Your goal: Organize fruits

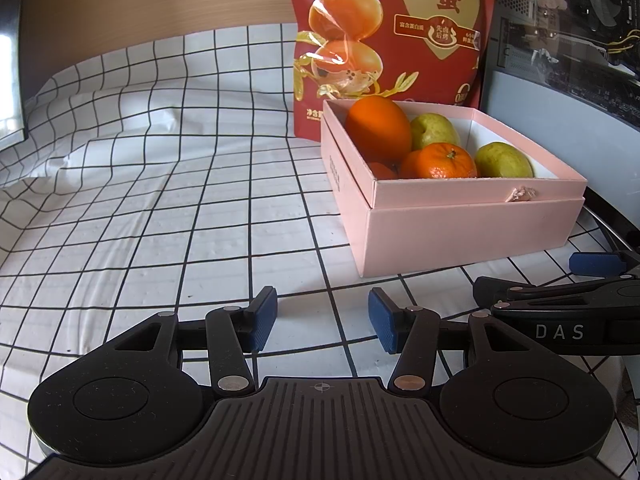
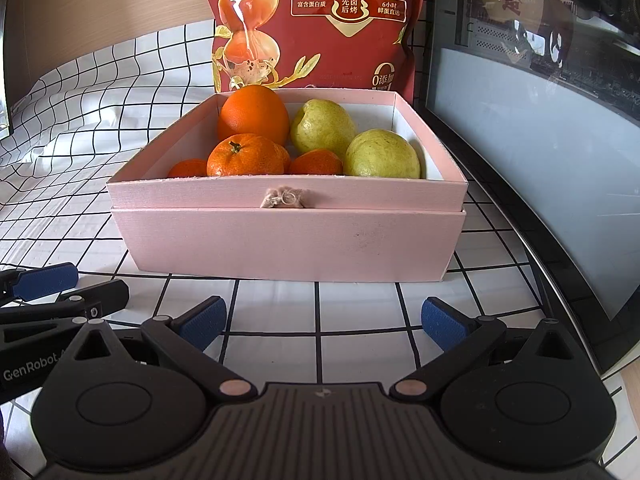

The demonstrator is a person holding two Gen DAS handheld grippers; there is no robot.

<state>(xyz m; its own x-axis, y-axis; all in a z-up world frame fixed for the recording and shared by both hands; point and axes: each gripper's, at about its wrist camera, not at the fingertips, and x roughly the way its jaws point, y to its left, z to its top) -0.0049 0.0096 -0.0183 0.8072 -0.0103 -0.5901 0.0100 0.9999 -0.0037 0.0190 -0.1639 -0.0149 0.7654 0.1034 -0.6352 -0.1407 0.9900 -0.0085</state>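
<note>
1. White tablecloth with a black grid (image 1: pixel 160 208): covers the surface; wrinkled at far left.
2. Left gripper (image 1: pixel 322 320): blue-padded jaws stand apart, nothing between them, low over bare cloth left of the box.
3. Pink square cardboard box (image 2: pixel 288 236): open-topped, rests on the cloth in front of a tall red printed snack pouch (image 2: pixel 320 24).
4. Box contents: large round orange (image 2: pixel 254 114) at rear left; small stemmed mandarin (image 2: pixel 244 156) in front of it, two more mandarins partly hidden beside it; two yellow-green pears (image 2: pixel 382 154) on the right.
5. Right gripper (image 2: pixel 323 322): blue-padded jaws wide apart, empty, just before the box's front wall.
6. Dark glass-sided case (image 2: pixel 540 120): stands right of the box.
</note>
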